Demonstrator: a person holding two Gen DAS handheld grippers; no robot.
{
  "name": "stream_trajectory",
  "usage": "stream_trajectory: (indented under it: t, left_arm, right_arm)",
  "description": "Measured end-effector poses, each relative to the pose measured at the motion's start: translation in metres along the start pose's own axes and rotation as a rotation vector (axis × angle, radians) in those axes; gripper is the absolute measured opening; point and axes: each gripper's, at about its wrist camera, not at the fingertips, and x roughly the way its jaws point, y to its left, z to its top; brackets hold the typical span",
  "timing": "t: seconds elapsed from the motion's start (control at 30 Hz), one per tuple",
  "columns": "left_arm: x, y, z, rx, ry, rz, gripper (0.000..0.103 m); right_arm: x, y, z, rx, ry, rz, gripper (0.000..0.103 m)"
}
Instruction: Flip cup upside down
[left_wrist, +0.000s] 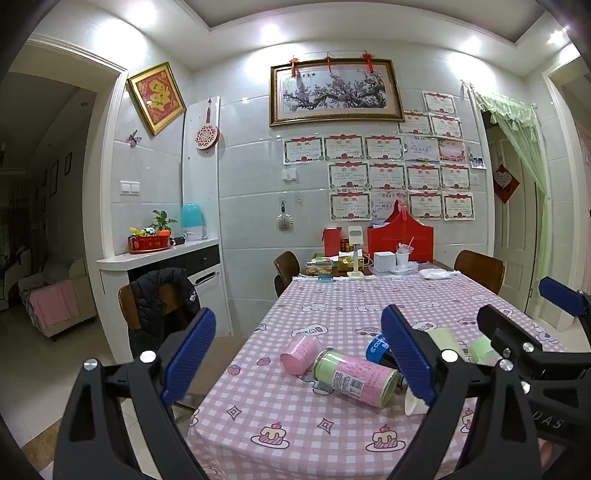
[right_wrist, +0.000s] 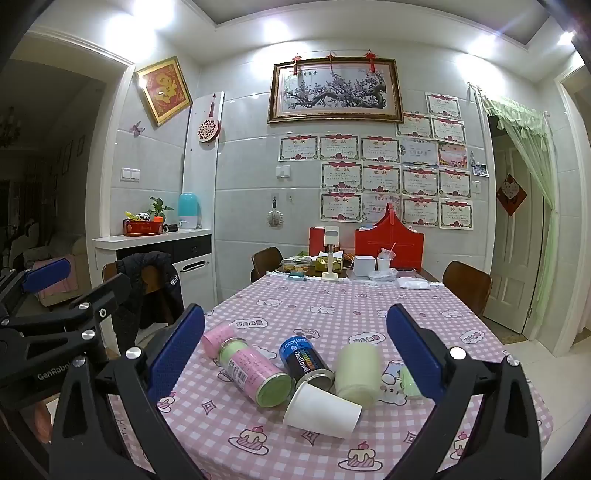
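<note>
A dark can with a blue band reads "CoolTowel" at lower centre of the right wrist view, and just below it lies the white paper cup — plain, on its side on the checked tablecloth, mouth toward the lower right. The left gripper and right gripper are both spread wide, holding nothing — the left one's body reads "GenRobot".

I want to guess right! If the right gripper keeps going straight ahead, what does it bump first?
Probably the white paper cup, lying on its side between the open right gripper fingers; the dark blue can lies just beyond. Depth is uncertain.
</note>
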Motion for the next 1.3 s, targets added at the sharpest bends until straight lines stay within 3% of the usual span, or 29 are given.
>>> stream_trajectory:
  t: [1.3]
  left_arm:
    - [-0.0002,0.0,-0.0001,0.003,-0.011,0.001,0.09]
  right_arm:
    - [0.001,-0.0002,-0.0003,0.004,-0.007,0.002,0.095]
